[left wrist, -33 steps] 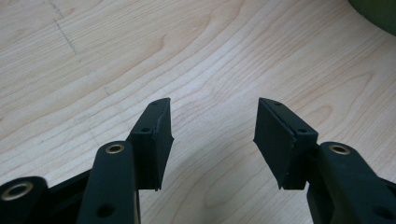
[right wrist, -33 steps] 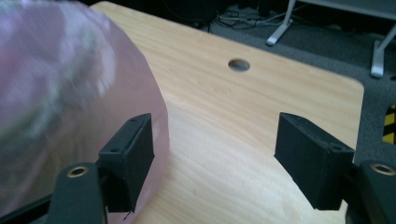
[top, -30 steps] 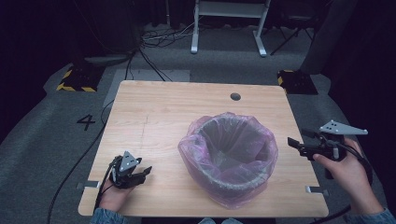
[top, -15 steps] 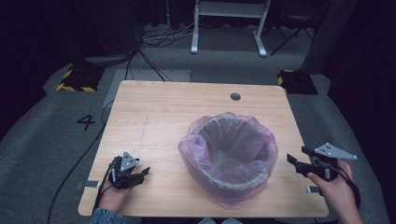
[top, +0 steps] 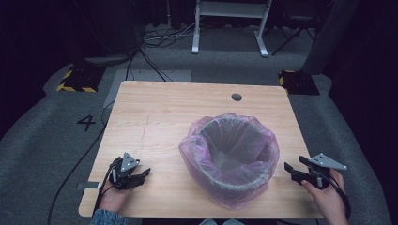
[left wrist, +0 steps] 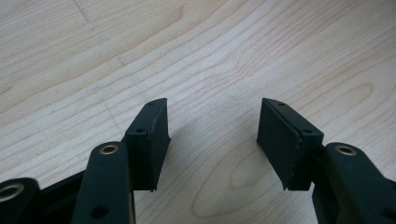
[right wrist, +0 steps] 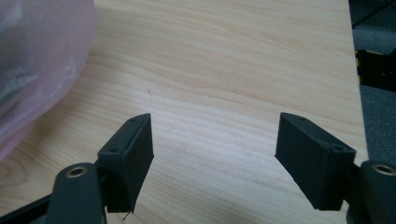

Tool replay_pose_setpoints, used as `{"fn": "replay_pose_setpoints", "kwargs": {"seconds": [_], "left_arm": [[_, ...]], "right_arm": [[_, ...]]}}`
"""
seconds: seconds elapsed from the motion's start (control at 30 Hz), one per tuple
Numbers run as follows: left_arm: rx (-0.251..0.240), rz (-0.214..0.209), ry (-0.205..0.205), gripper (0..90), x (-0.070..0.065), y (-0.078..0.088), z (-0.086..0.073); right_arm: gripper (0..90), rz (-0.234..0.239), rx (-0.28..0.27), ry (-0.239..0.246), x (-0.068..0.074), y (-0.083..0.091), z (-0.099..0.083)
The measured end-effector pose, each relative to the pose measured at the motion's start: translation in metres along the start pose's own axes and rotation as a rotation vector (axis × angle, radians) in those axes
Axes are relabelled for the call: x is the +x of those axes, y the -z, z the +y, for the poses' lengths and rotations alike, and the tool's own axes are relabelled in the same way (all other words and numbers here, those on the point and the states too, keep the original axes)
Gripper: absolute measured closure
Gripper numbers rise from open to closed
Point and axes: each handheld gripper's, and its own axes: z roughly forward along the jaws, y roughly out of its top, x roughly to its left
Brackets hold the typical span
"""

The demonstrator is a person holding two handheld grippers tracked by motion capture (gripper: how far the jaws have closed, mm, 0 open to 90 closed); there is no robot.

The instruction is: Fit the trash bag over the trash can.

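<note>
A round grey bin lined with a translucent pink plastic bag (top: 229,157) stands upright on the light wooden table (top: 173,112), in the near right half, its mouth facing straight up and its long axis vertical. The bag's rim is folded over the bin's edge and hangs loosely down the outside.

The left gripper (top: 141,175) rests low on the table near the front left corner, well apart from the bin, pointing towards it. Its jaws are spread wide and have just been opening, with nothing between them but bare wood (left wrist: 212,135).

The right gripper (top: 292,170) hangs at the table's right edge, just beside the bin and pointing at its side, not touching it. Its jaws stand released, wide apart and empty (right wrist: 215,149); in the right gripper view the pink bag (right wrist: 37,65) bulges in at the left.
</note>
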Motion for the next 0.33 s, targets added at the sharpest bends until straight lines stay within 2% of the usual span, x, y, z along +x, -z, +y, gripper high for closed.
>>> {"fn": "replay_pose_setpoints", "kwargs": {"seconds": [0.17, 0.27, 0.33], "left_arm": [[-0.012, -0.008, 0.006, 40.9, 0.002, 0.0, -0.002], [-0.013, -0.012, 0.024, 37.7, 0.005, -0.001, -0.002], [-0.009, -0.021, 0.033, 36.4, 0.007, -0.002, -0.002]], "right_arm": [[27.3, 0.002, 0.023, 0.0, 0.001, -0.008, -0.007], [26.8, 0.003, 0.032, -0.004, 0.001, -0.014, -0.011], [26.2, 0.007, 0.042, 0.013, 0.001, -0.018, -0.015]]}}
